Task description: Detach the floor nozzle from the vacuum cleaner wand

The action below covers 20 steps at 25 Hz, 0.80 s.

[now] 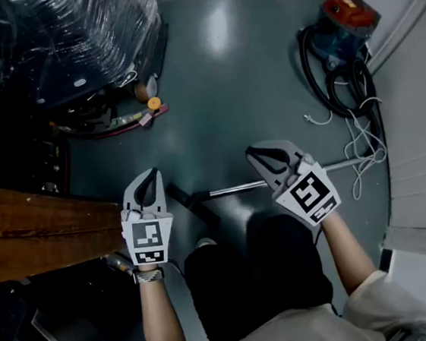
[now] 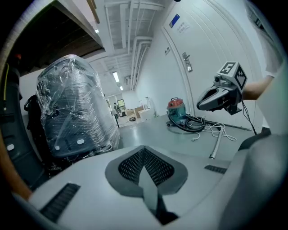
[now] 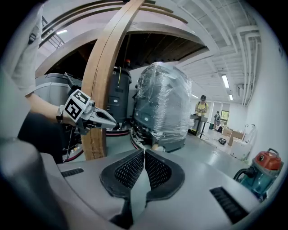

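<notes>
In the head view a silver wand (image 1: 275, 181) lies on the grey floor, and its black floor nozzle (image 1: 191, 203) sits at its left end, between my two hands. My left gripper (image 1: 151, 174) hovers just left of the nozzle, shut with nothing in it. Shut and empty too, my right gripper (image 1: 251, 152) hangs over the wand's middle. The left gripper view shows its own pads meeting (image 2: 144, 150), the right gripper (image 2: 222, 93) and the wand (image 2: 217, 146). The right gripper view shows closed pads (image 3: 144, 152) and the left gripper (image 3: 92, 117).
A red and teal vacuum cleaner (image 1: 344, 15) with a coiled black hose (image 1: 332, 80) and white cable (image 1: 362, 141) stands at the far right by the wall. A plastic-wrapped machine (image 1: 79, 36) fills the far left. A wooden beam (image 1: 36, 232) runs along my left.
</notes>
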Each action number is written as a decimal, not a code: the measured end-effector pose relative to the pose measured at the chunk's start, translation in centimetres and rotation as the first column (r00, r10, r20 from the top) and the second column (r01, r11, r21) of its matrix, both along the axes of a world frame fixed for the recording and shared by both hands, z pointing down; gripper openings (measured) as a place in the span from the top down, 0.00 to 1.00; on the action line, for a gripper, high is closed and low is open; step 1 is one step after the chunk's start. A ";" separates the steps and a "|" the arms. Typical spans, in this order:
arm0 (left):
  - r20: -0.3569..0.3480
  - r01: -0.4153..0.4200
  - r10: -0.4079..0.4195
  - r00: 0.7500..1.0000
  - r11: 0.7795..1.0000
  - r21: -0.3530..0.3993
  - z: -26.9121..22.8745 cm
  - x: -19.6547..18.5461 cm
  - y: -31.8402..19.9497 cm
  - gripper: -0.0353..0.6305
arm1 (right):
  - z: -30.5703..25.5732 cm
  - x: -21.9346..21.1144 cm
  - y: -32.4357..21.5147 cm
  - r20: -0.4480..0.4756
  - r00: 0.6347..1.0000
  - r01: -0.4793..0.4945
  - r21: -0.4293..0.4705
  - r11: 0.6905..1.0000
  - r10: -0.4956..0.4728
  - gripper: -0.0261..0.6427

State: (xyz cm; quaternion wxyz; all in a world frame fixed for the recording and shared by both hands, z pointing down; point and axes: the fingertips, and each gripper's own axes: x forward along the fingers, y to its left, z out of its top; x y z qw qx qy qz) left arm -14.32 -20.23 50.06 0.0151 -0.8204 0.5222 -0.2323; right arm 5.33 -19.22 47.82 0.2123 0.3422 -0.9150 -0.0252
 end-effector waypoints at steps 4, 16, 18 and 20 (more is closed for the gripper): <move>0.010 -0.034 0.034 0.999 0.999 -0.015 2.7 1.1 0.8 0.95 | 2.9 -0.2 0.6 -0.007 1.000 0.030 -0.013 0.999 -0.030 0.92; 0.013 -0.175 0.180 0.984 0.968 -0.178 14.8 2.0 0.3 0.95 | 14.6 -3.5 -3.0 -0.001 0.995 0.100 -0.142 0.985 -0.101 0.92; 0.015 -0.183 0.189 0.982 0.965 -0.188 16.4 1.9 0.0 0.95 | 16.4 -3.9 -3.7 -0.027 0.993 0.111 -0.145 0.983 -0.116 0.92; 0.020 -0.195 0.204 0.979 0.959 -0.208 18.1 2.0 -0.3 0.95 | 18.4 -4.3 -3.8 -0.065 0.988 0.131 -0.156 0.979 -0.142 0.92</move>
